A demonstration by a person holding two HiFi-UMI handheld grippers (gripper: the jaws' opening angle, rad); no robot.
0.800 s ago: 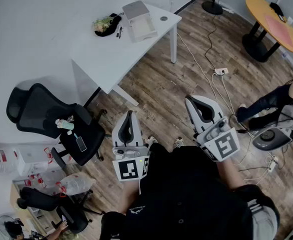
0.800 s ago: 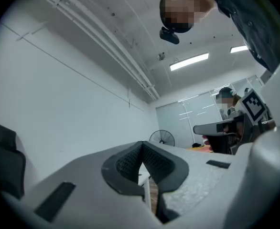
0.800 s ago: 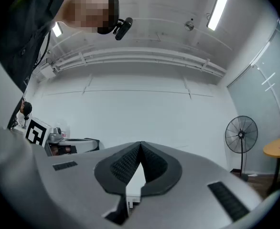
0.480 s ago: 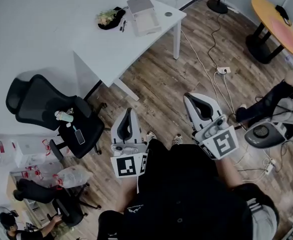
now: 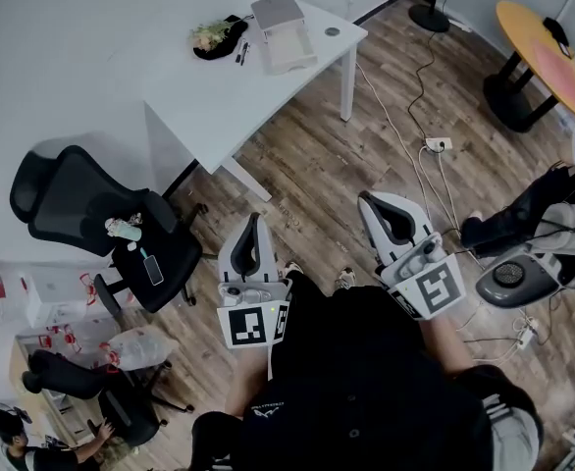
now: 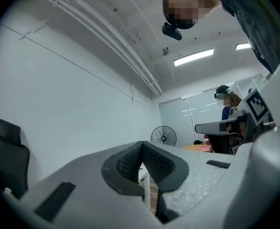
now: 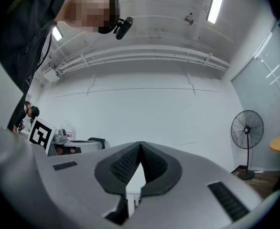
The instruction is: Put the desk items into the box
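Note:
In the head view a white desk (image 5: pixel 219 91) stands far ahead against the wall. On it lie an open grey box (image 5: pixel 281 33), a dark object with a small bunch of flowers (image 5: pixel 212 37), pens (image 5: pixel 240 52) and a small round thing (image 5: pixel 332 31). My left gripper (image 5: pixel 254 220) and right gripper (image 5: pixel 373 198) are held close to the body, well short of the desk. Both are shut with nothing in them. In the left gripper view the left gripper (image 6: pixel 141 143) has its tips touching, as does the right gripper (image 7: pixel 140 143) in its own view.
A black office chair (image 5: pixel 101 229) with a bottle and a phone on its seat stands left. Cables and a power strip (image 5: pixel 435 144) lie on the wood floor to the right. A round orange table (image 5: pixel 548 55) and a seated person's legs (image 5: pixel 528 209) are further right.
The head view has shifted slightly, so the desk sits a bit higher and further right. Both grippers have stayed shut and near the body.

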